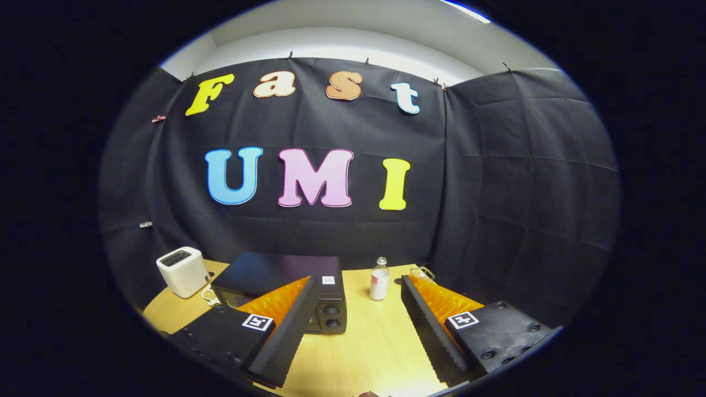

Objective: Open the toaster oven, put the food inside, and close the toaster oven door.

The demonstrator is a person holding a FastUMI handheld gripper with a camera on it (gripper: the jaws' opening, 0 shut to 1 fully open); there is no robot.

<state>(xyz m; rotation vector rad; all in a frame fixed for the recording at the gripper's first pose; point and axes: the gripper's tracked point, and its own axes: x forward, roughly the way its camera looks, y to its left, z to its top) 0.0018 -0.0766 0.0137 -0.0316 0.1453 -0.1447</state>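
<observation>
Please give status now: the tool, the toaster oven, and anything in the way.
Tool open, holding nothing, above the table. Toaster oven just ahead, partly behind one finger; door state unclear. Small bottle stands beside it, not blocking.

Staged test booth, not a real kitchen: creased black cloth wall (496,182) pinned up on clips below a plain white ceiling; small pale wooden table (358,342) carrying a black toaster oven (287,275) and white pop-up toaster (182,271).

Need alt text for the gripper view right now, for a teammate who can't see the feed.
The gripper is open and holds nothing, its fingers spread above a wooden table. A black toaster oven sits just ahead, partly behind one finger, with a white toaster beside it. A small bottle stands beyond the gap between the fingers.
</observation>
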